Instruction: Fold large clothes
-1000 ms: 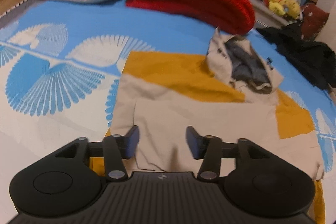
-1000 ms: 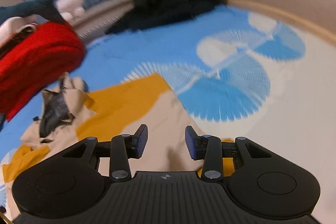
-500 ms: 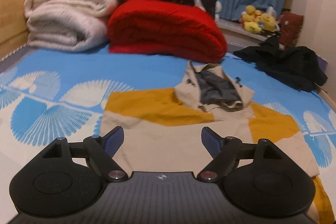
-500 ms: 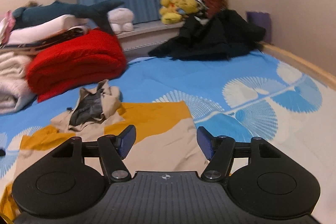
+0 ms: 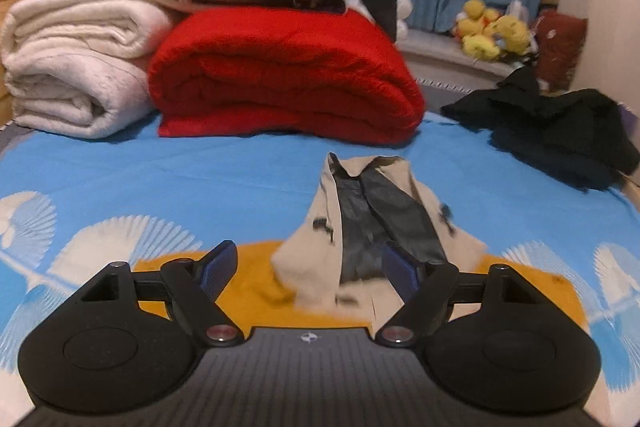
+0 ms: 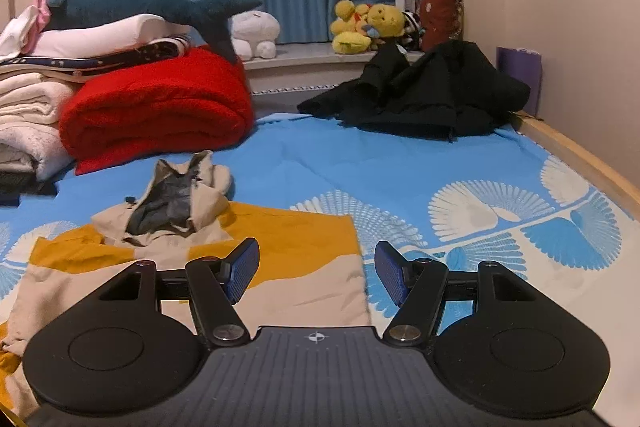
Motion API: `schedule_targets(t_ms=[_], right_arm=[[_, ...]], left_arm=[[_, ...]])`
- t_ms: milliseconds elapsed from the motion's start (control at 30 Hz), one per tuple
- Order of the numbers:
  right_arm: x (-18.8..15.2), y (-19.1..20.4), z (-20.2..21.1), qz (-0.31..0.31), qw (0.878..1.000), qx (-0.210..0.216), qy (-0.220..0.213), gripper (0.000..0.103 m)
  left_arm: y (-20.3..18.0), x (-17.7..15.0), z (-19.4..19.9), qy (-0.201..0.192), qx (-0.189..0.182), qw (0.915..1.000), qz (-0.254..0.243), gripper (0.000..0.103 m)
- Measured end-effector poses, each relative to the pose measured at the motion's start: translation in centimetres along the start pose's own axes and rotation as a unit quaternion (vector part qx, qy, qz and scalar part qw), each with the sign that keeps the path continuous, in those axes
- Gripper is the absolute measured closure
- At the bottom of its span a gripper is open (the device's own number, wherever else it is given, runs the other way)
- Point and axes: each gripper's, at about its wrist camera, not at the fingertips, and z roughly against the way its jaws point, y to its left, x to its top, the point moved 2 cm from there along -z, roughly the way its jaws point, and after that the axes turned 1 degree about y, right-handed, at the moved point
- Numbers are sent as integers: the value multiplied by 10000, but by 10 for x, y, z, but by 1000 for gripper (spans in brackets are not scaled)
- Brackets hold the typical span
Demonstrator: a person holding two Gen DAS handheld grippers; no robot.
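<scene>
Beige-and-mustard hooded jacket (image 6: 280,259) lying flat on blue fan-patterned bedsheet (image 6: 360,163), hood toward folded red fleece blanket (image 6: 160,107). Left gripper (image 5: 308,267) above jacket, jaws just narrowed slightly, apart, empty. Right gripper (image 6: 316,275) over jacket's right edge, jaws just widened, apart, empty.

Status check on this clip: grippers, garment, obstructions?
Left gripper and right gripper open, just widened, empty. Beige-and-mustard hooded jacket part-folded on blue patterned bedsheet, hood up. Nothing blocking it.
</scene>
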Motion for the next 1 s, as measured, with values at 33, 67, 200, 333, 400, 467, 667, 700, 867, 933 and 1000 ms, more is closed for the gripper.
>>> schedule_targets(t_ms=[33, 67, 200, 333, 400, 467, 667, 700, 867, 933, 1000], right_arm=[[1, -1, -3, -24, 10000, -56, 26, 37], [2, -4, -7, -69, 9999, -107, 47, 37], [1, -14, -21, -269, 9989, -317, 215, 37], [-7, -15, -34, -287, 9964, -667, 444, 38], [-8, -13, -37, -254, 9957, -776, 430, 40], [-9, -10, -39, -230, 9959, -768, 410, 45], [-12, -4, -43, -65, 9974, -539, 483, 86], [-11, -3, -42, -5, 9974, -556, 466, 86], [-13, -7, -47, -63, 9953, -717, 642, 86], [-12, -4, -46, -83, 9959, -613, 655, 86], [-9, 0, -42, -10, 9967, -580, 571, 86]], left_arm=[[-1, 9, -20, 109, 31, 9999, -10, 28], [-4, 18, -44, 226, 46, 9997, -27, 38], [-8, 39, -122, 606, -14, 9981, -93, 85], [-10, 59, -193, 863, -274, 9958, 154, 84], [-14, 69, -218, 775, -228, 9966, 139, 69], [-16, 75, -242, 707, -129, 9972, 202, 58], [-19, 78, -289, 725, 264, 9969, 168, 53], [-19, 78, -290, 719, 257, 9970, 146, 66], [-24, 82, -281, 716, 84, 9969, -320, 103], [-27, 86, -259, 601, -111, 9970, -472, 103], [-27, 89, -219, 341, -401, 9966, -641, 103]])
